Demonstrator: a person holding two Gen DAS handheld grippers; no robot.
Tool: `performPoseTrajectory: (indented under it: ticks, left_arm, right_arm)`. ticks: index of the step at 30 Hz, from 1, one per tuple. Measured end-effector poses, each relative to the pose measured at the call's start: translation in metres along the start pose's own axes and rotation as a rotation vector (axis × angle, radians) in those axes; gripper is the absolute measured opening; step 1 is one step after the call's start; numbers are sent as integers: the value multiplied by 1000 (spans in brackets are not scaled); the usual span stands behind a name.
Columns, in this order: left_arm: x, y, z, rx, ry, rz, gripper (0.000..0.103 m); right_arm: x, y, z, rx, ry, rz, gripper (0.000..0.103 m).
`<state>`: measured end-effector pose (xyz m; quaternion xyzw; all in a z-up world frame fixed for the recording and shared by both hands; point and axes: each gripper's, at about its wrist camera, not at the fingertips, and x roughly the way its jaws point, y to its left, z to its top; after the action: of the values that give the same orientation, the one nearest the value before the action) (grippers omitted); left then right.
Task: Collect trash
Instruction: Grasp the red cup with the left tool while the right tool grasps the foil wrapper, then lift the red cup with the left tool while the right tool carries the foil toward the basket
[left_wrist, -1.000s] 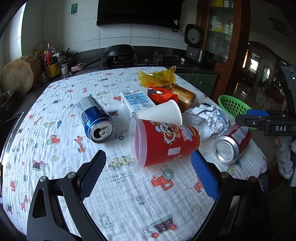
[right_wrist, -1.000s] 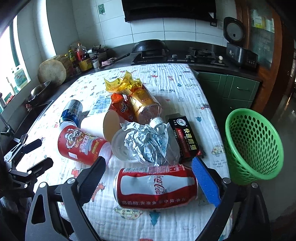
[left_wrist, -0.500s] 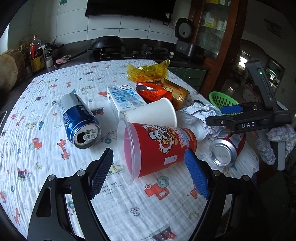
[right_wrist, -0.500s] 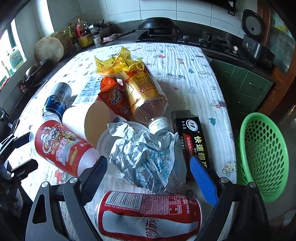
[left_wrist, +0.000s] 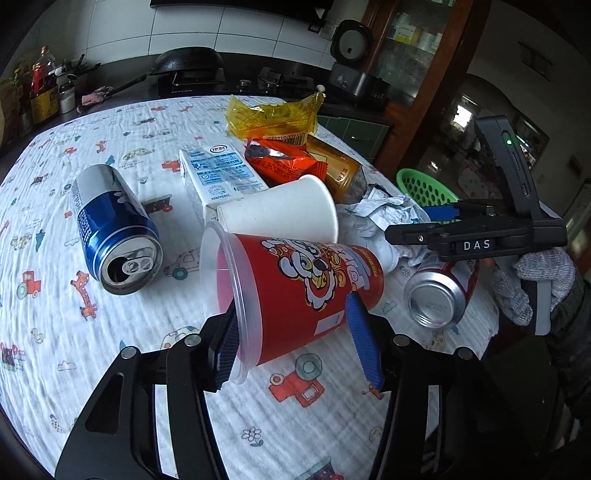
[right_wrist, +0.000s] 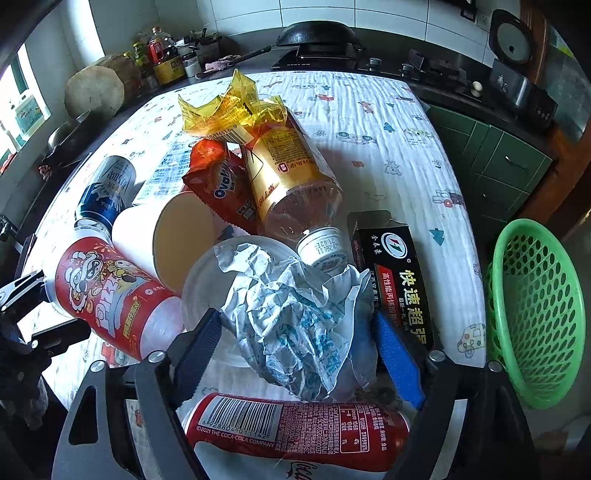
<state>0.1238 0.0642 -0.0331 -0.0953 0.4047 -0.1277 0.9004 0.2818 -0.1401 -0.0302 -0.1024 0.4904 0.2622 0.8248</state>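
My left gripper (left_wrist: 291, 332) has just been closing, and its blue pads now bracket the red cup (left_wrist: 295, 291) lying on its side; whether they press it yet I cannot tell. My right gripper (right_wrist: 299, 354) has also been closing, its jaws apart around the crumpled paper (right_wrist: 295, 314), above the red can (right_wrist: 295, 428). Everything else, including the blue can (left_wrist: 114, 229), the carton (left_wrist: 221, 173) and the bottle (right_wrist: 291, 173), lies on the tablecloth (left_wrist: 110, 369). The green basket (right_wrist: 535, 310) at the table's edge looks empty, so collecting has barely started.
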Motion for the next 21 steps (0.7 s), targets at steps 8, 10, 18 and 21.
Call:
performPoseTrajectory:
  ticks: [8, 10, 18, 21]
  left_arm:
    - [-4, -5, -2, 11, -14, -74, 27]
    - [-7, -7, -4, 10, -17, -101, 22]
    - [-25, -19, -6, 41, -43, -102, 6]
    - [-34, -24, -4, 61, -59, -98, 6]
  right_arm:
    - [-8, -2, -4, 23, -28, 14, 56]
    - [-14, -1, -5, 30, -46, 23, 53]
    - [-46, -5, -5, 55, -134, 55, 51]
    - [-58, -9, -3, 73, -167, 61, 51]
